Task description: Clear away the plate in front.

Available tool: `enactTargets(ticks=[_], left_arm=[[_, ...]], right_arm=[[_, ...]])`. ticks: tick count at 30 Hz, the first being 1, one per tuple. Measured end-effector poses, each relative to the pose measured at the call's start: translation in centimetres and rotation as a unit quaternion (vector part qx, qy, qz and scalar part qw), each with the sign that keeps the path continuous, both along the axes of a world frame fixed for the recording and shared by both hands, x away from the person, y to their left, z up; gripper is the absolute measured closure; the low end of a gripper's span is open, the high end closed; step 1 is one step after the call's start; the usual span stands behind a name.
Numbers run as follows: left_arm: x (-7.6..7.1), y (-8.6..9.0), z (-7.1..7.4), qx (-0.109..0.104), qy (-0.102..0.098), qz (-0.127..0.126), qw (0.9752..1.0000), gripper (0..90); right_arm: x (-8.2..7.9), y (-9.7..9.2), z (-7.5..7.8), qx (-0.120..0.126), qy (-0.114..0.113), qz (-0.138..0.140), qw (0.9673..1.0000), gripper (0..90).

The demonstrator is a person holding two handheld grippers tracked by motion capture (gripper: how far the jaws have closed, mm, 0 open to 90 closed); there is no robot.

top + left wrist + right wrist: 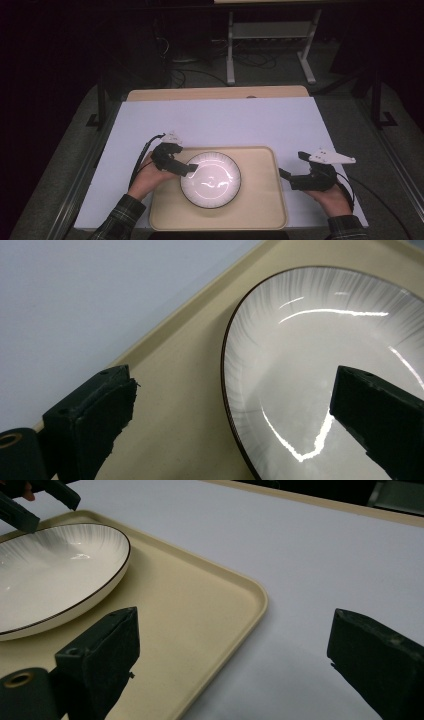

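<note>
I am looking down on a worktop (220,120) covered in smooth, pale lavender-white sheet, set in a dark room. At lower centre of the high view sits a cream, matte plastic tray (260,200) with rounded corners and a low raised lip. On its left half rests a round, glossy white ceramic plate (210,180), shallow, with fine radiating ridges toward a thin dark rim line.

My left gripper (192,169) sits at the plate's left edge. Its black, blocky jaws stand wide apart, one over the bare tray, the other over the plate's bowl; they straddle the rim without pressing it and hold nothing. I judge the plate has been set down on the tray and released, though whether a pad grazes the glaze is hard to tell.

My right gripper (291,175) hovers at the lower right, beside the tray's right edge, jaws wide apart and empty over the tray corner and the worktop.

Next, I would draw the left gripper clear without nudging the slick plate.
</note>
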State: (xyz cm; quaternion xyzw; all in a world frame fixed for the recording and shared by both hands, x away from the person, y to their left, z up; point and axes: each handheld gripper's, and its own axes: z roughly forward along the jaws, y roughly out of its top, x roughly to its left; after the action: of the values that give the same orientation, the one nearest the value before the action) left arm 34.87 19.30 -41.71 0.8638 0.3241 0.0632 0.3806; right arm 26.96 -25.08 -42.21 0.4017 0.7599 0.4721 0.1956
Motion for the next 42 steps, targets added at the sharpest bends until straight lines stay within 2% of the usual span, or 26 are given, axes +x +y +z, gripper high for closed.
enactTargets(ticks=[7, 8, 16, 25, 42], left_arm=[[-1.0, 1.1, 1.3, -0.015, -0.016, 0.005, 0.9997, 3.2], [-1.2, 1.6, 1.6, -0.023, -0.021, 0.007, 0.9995, 3.1], [-2.3, 3.9, 2.8, -0.042, -0.043, 0.025, 0.9979, 3.2], [-3.4, 6.2, 3.0, -0.058, -0.061, 0.038, 0.9957, 3.2], [-4.6, 10.0, 2.3, -0.057, -0.078, 0.075, 0.9925, 3.2]], right_arm=[[0.0, -0.1, 0.1, 0.002, -0.002, -0.003, 1.0000, 6.0], [-0.1, 0.0, 0.1, 0.002, -0.002, -0.004, 1.0000, 6.0], [-0.1, 0.0, 0.1, 0.003, -0.002, -0.003, 1.0000, 6.0], [-0.2, 0.1, 0.2, 0.001, -0.004, -0.001, 1.0000, 6.0], [-0.2, 0.2, 0.2, 0.000, -0.003, 0.000, 1.0000, 6.1]])
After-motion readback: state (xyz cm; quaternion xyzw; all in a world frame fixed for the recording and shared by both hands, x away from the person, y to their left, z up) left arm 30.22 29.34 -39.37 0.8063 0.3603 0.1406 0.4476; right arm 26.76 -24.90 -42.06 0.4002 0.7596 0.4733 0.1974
